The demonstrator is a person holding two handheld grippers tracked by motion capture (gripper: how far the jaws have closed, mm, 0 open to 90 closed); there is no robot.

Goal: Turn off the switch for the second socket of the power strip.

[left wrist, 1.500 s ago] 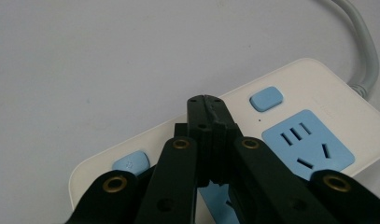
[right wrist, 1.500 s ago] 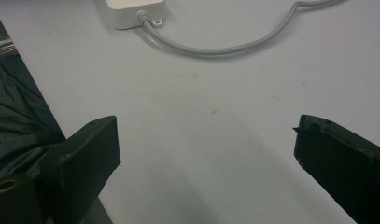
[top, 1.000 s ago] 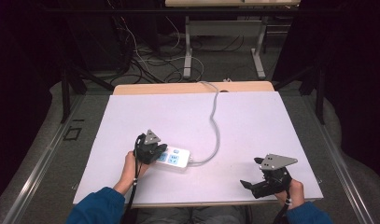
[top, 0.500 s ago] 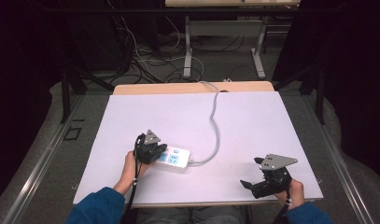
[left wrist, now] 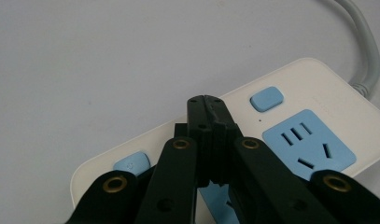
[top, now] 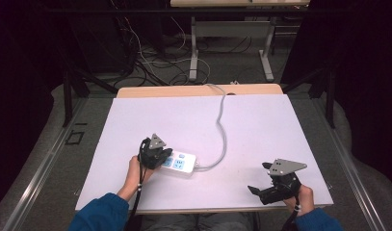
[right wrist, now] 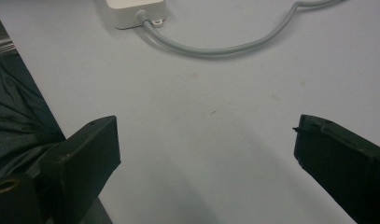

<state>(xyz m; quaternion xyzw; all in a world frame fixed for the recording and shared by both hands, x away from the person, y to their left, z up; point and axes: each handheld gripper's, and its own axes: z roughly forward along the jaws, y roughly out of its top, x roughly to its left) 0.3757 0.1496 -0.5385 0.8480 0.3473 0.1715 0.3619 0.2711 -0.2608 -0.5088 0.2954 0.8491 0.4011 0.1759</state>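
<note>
From above the person's side, the high view looks forward and down across the whole worktop [top: 261, 125]. The left claw [left wrist: 206, 100] camera sits close over the power strip [left wrist: 313, 126], which lies at 7 o'clock from the worktop's middle; the right claw [right wrist: 206, 140] camera, low, shares its corner [right wrist: 131, 11].

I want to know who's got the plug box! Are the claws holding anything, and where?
Nothing is held. The left claw is shut, empty, its tip over the white plastic power strip with blue sockets. The right claw is open above the white table.
</note>
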